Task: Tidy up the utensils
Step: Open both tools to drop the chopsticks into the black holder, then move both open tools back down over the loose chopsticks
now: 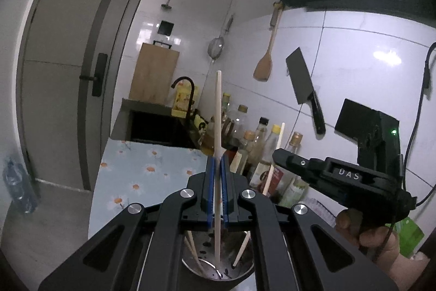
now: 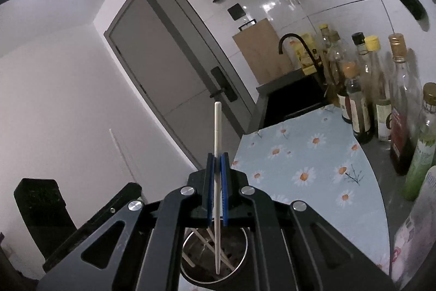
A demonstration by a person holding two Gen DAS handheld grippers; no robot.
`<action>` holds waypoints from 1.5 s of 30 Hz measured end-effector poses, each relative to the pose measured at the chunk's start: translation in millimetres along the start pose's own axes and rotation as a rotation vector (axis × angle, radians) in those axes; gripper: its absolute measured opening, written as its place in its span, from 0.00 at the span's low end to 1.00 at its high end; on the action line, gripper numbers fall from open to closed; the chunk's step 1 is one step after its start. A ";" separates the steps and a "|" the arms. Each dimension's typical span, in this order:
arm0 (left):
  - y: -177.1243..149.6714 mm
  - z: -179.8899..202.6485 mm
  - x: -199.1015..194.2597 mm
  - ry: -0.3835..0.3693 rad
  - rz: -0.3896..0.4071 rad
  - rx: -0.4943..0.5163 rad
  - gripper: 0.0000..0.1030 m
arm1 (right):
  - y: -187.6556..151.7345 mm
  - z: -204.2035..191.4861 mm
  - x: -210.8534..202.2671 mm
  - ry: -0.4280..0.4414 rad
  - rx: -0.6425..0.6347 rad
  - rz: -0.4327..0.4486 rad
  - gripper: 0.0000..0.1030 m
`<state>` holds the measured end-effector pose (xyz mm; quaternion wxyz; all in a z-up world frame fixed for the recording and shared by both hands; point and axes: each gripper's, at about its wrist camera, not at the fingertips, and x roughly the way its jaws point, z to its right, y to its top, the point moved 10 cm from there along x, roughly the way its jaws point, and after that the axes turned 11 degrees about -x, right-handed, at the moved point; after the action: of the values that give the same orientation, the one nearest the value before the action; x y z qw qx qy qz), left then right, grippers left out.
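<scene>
My left gripper (image 1: pixel 217 160) is shut on a pale chopstick (image 1: pixel 218 111) that stands upright, its lower end down in a steel utensil holder (image 1: pixel 239 278) below the fingers. The holder has a few other chopsticks in it. My right gripper (image 2: pixel 217 158) is shut on another pale chopstick (image 2: pixel 217 127), also upright, with its tip in the same steel holder (image 2: pixel 242 270). The right gripper (image 1: pixel 275 154) shows in the left wrist view at the right, holding its chopstick (image 1: pixel 280 135) by the bottles.
A daisy-print mat (image 2: pixel 313 154) covers the counter. Several bottles (image 2: pixel 381 100) stand along the tiled wall. A sink with a black faucet (image 1: pixel 185 89) and a cutting board (image 1: pixel 154 72) are behind. A cleaver (image 1: pixel 302 81), wooden spatula (image 1: pixel 264 64) and strainer (image 1: pixel 216 47) hang on the wall.
</scene>
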<state>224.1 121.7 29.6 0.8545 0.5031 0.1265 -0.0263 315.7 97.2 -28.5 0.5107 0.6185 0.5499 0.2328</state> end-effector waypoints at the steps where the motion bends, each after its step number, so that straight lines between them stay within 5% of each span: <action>1: -1.5 -1.7 0.7 0.010 -0.006 -0.001 0.04 | -1.8 -0.2 0.6 0.006 0.004 -0.006 0.06; 16: -13.9 -9.3 -1.0 0.038 -0.053 -0.001 0.05 | -18.4 0.0 -0.1 0.023 0.025 -0.074 0.07; 17: -14.1 -9.7 -1.4 0.039 -0.053 -0.002 0.05 | -19.0 -0.3 -0.8 0.027 0.028 -0.078 0.09; 19: -13.8 -9.2 -2.4 0.036 -0.051 -0.003 0.05 | -19.7 -0.1 -2.7 0.028 0.046 -0.080 0.37; 24: -13.2 -8.9 -6.7 0.038 -0.057 -0.002 0.05 | -17.6 -1.2 -8.7 0.034 0.055 -0.073 0.42; 28: -11.7 -3.7 -15.5 0.024 -0.053 -0.019 0.36 | -16.6 -2.3 -15.4 0.047 0.068 -0.072 0.42; 33: -15.1 -0.4 -24.9 0.018 -0.072 -0.030 0.40 | -18.8 -5.5 -27.4 0.055 0.069 -0.077 0.47; 41: -17.7 -0.5 -36.0 0.082 -0.161 -0.017 0.76 | -32.5 -8.1 -53.5 0.067 0.144 -0.145 0.70; 45: -15.1 1.8 -46.6 0.077 -0.175 0.017 0.88 | -38.8 -3.9 -68.2 -0.017 0.171 -0.158 0.81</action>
<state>176.8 108.9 28.9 0.8392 0.4980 0.2023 -0.0826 275.7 31.1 -42.8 0.4776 0.6164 0.6104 0.1389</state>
